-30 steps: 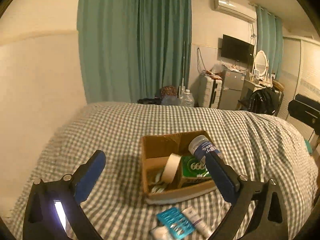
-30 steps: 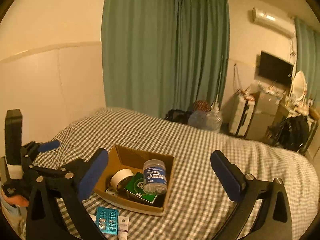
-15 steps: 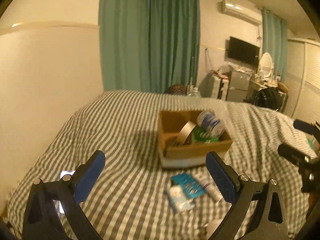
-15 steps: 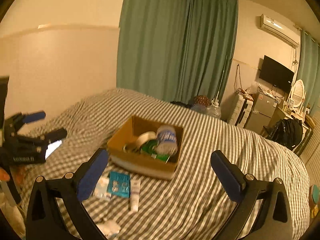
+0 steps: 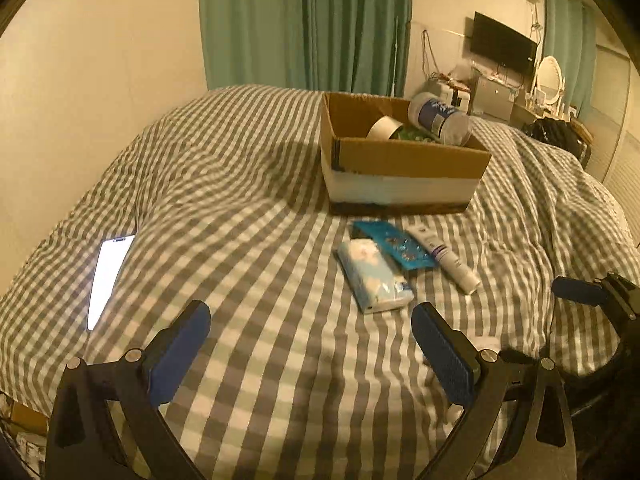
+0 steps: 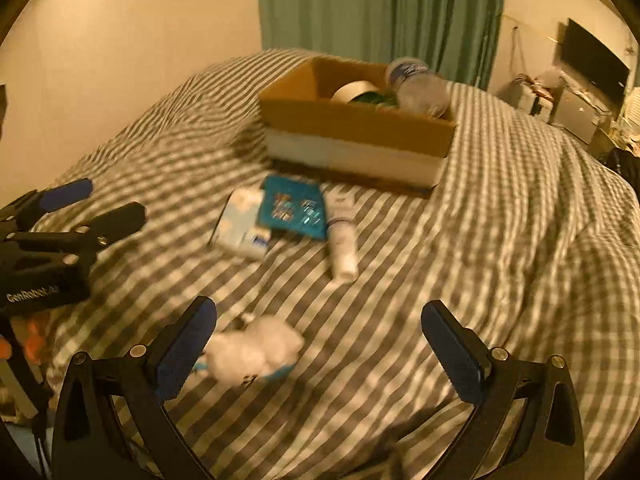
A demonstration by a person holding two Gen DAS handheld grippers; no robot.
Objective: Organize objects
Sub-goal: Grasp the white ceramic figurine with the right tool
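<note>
A cardboard box sits on the checked bed, holding a tape roll, a green pack and a tilted jar. In front of it lie a tissue pack, a teal blister pack and a white tube. A white fluffy bundle lies just ahead of my right gripper, near its left finger. My left gripper is open and empty, low over the bed, short of the tissue pack. The right gripper is open and empty.
A lit phone lies on the bed at the left. The wall runs along the bed's left side. Green curtains, a TV and cluttered furniture stand beyond the bed. The left gripper shows at the left edge of the right wrist view.
Both grippers have pulled back from the box and dropped low toward the bed. The loose items in front of the box now lie closer. Both stayed open.
</note>
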